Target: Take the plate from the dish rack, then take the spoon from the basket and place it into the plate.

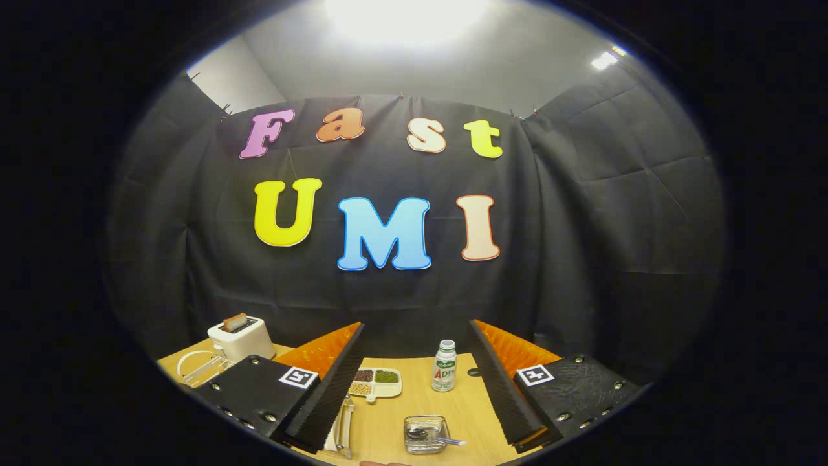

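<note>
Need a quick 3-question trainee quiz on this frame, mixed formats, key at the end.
1. True or false: the gripper is shut on the spoon.
2. What stands just beyond the basket, between the fingers? A) bottle B) mug C) kettle
3. Fill in: the spoon lies in the ____.

Key: 1 false, the fingers are spread wide and hold nothing. 2 A, the bottle. 3 basket.

Extra: a divided snack tray sits beside the bottle; a toaster stands beyond the left finger.
</note>
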`<state>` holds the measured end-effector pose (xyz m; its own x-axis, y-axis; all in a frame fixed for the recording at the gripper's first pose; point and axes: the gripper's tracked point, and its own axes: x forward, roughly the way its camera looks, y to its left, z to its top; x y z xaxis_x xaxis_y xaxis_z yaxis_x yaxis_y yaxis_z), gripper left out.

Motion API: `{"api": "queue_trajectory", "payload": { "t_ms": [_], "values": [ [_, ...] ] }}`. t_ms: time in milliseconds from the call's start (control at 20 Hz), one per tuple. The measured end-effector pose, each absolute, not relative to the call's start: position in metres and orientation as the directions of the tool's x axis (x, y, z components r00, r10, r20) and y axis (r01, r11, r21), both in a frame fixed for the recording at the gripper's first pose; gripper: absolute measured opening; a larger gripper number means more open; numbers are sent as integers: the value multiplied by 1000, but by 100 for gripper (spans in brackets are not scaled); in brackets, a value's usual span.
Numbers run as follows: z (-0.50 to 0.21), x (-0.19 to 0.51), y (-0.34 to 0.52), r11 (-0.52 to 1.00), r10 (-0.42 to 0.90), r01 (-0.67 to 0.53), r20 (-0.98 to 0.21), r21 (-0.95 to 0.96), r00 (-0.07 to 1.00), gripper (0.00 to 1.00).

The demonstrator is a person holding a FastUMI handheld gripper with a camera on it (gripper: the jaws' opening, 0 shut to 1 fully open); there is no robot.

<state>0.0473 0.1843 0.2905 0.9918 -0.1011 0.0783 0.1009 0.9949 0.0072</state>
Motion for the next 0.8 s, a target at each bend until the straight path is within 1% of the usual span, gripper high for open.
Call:
{"api": "queue_trajectory", "payload": {
  "t_ms": [300,400,600,800],
  "values": [
    [299,70,216,999,-26,24,40,30,999,96],
    [292,81,226,1000,1,-1,-4,19,1000,96],
    [269,100,257,995,101,-96,-191,36,976,96],
    [236,102,294,979,204,-187,-406,83,891,96]
  ]
}}
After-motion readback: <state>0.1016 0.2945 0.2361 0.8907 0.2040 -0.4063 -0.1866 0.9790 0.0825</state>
